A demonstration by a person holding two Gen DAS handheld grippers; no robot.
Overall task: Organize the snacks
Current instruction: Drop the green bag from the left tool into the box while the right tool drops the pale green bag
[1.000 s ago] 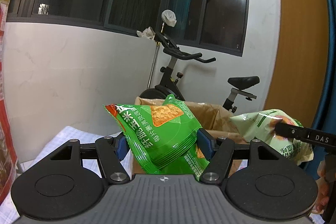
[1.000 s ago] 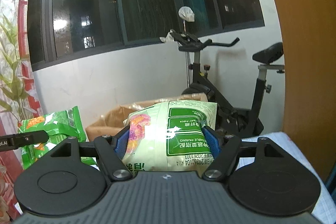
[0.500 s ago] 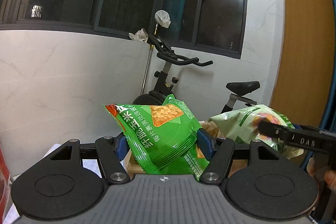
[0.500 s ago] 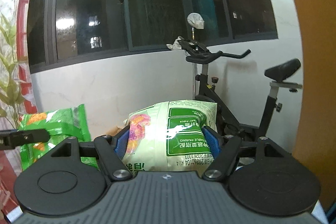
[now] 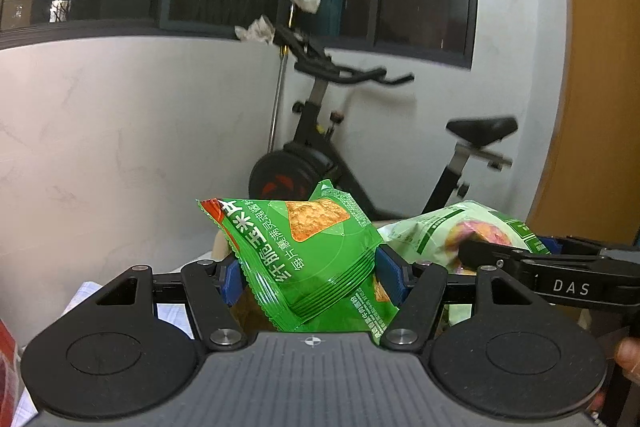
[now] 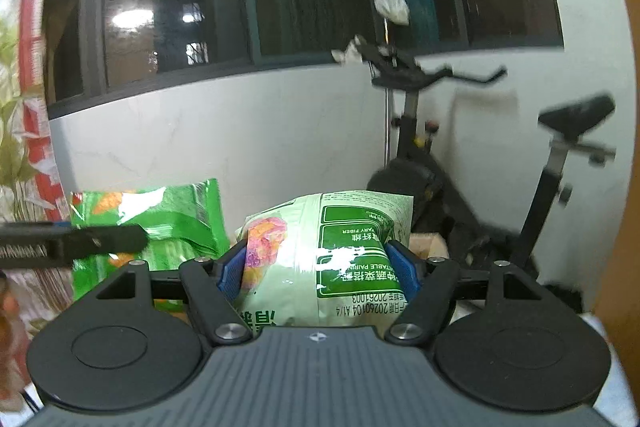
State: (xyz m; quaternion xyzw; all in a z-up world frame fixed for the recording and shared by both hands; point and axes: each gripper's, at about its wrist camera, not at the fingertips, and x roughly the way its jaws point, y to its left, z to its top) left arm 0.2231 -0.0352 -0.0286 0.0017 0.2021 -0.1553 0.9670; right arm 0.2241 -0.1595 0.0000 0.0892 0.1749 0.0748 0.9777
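Both bags have risen: the brown cardboard box that sat behind them a second ago has dropped almost out of sight, and the exercise bike (image 5: 360, 131) now fills the middle of each view. Left gripper (image 5: 310, 273) is clamped on the bright green chip bag (image 5: 304, 259), blue pads pressing its sides low in the centre of the frame, the bag tilted with a corner poking up. Right gripper (image 6: 318, 267) is closed just as firmly on the pale green snack bag (image 6: 320, 259), lower centre of its own view. Each camera catches the other's load at its edge: pale bag at lower right of the left view, green bag at lower left of the right. It looks like a carry in mid-air, both snacks lifted clear. Next call: find the destination, which I can't see here, and lower each bag in without the two colliding.
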